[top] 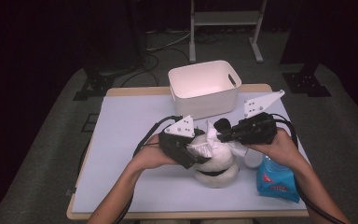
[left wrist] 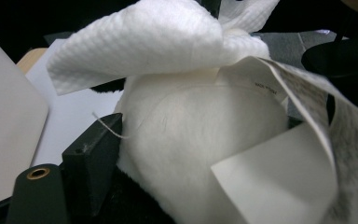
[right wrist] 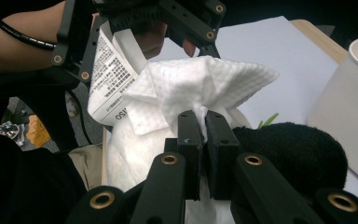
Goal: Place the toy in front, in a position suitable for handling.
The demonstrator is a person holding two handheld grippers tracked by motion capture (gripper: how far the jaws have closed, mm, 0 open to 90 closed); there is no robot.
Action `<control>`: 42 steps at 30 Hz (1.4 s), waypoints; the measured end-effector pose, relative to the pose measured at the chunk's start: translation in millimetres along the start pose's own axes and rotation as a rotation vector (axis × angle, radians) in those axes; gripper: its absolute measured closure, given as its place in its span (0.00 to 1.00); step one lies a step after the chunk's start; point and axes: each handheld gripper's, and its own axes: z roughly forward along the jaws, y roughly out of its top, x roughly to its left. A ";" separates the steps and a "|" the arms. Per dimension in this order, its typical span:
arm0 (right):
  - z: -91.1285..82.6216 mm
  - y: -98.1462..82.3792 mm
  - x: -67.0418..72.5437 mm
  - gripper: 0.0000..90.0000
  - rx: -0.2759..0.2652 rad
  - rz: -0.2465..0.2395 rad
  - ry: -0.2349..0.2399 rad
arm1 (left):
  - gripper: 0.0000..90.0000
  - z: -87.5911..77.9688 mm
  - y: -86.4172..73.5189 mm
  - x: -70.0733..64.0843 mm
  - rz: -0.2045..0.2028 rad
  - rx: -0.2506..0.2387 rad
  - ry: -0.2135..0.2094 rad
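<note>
Wipe [right wrist: 200, 86] bunched upward atop plush toy [top: 216, 165]; right tool [right wrist: 204, 122] clenched on it.

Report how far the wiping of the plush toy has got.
Done: a wipe is out and lies on the plush toy. In hand: the right tool pinches the wipe while the left tool steadies the toy. Left: the white bin looks empty.

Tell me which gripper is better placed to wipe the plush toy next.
Probably the right gripper: its jaws are shut on the white embossed paper wipe lying against the white-and-black plush toy. The left gripper steadies the toy.
</note>
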 end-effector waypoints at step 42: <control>-29.2 -35.2 -8.5 0.94 0.001 0.081 -0.054 | 0.12 38.4 -47.2 14.6 -0.154 -0.032 -0.102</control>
